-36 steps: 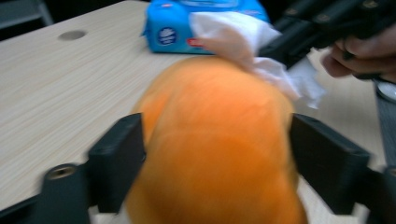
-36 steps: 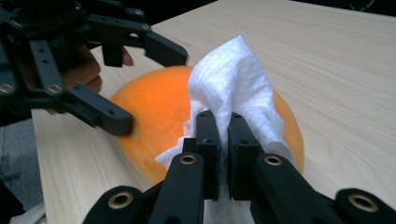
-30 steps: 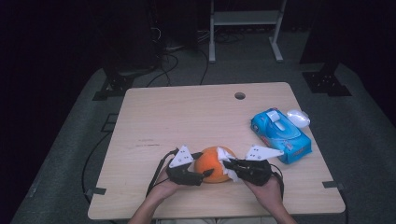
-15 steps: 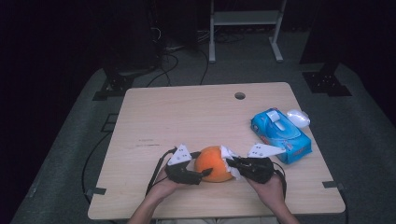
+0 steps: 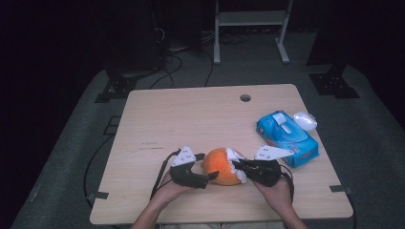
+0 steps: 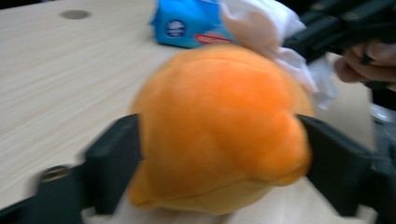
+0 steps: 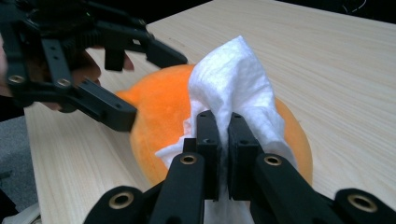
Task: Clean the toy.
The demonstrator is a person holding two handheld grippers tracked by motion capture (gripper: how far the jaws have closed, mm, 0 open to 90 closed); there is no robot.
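High view: one orange plush (image 5: pixel 220 165) sits near the table's (image 5: pixel 191 114) front edge, wide bare wood behind it, one blue tissue pack (image 5: pixel 286 138) to its right, dark floor around.

Left gripper view: left gripper (image 6: pixel 219 154) jaws flank the plush, just been opening, contact unclear.

Right gripper view: right gripper (image 7: pixel 223 140) clamps one white tissue (image 7: pixel 236 79) on the plush.

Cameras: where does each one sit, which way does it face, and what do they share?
High view: above the person's side, looking forward and down on the table; forearms, left gripper and right gripper show.
Left gripper view: rides the left gripper, looking along its jaws that flank the orange plush toy; the other hand shows.
Right gripper view: rides the right gripper, jaws clamping the white tissue.
Shared: toy and tissue in all three; blue tissue pack in the first two.
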